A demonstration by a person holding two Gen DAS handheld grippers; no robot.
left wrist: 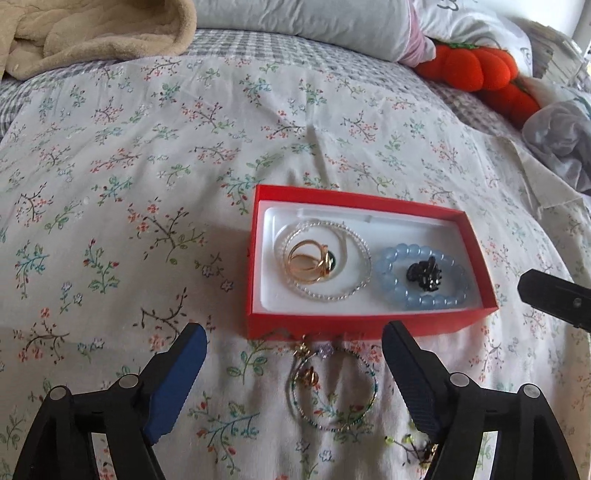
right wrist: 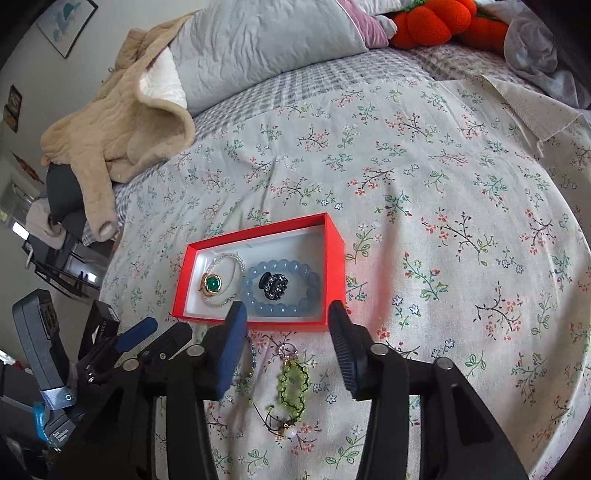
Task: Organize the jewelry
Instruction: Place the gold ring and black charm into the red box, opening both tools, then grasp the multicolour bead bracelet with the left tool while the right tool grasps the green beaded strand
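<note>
A red box [left wrist: 369,326] [right wrist: 334,254] with a white lining lies on the floral bedspread. Inside are a clear bead bracelet [left wrist: 354,291], a gold ring with a green stone [left wrist: 314,264] [right wrist: 212,285], a blue bead bracelet [left wrist: 421,301] [right wrist: 280,308] and a black clip [left wrist: 424,275] [right wrist: 272,285]. In front of the box lie a thin green-beaded bangle with a charm [left wrist: 332,387] and a lime green bead bracelet [right wrist: 293,384]. My left gripper [left wrist: 293,365] is open over the bangle. My right gripper [right wrist: 288,332] is open over the lime bracelet.
A beige blanket [right wrist: 122,129], grey pillows [left wrist: 306,22] and an orange plush [left wrist: 480,66] lie at the head of the bed. A grey cloth [left wrist: 561,144] is at the right. The bed edge drops off at the left in the right wrist view.
</note>
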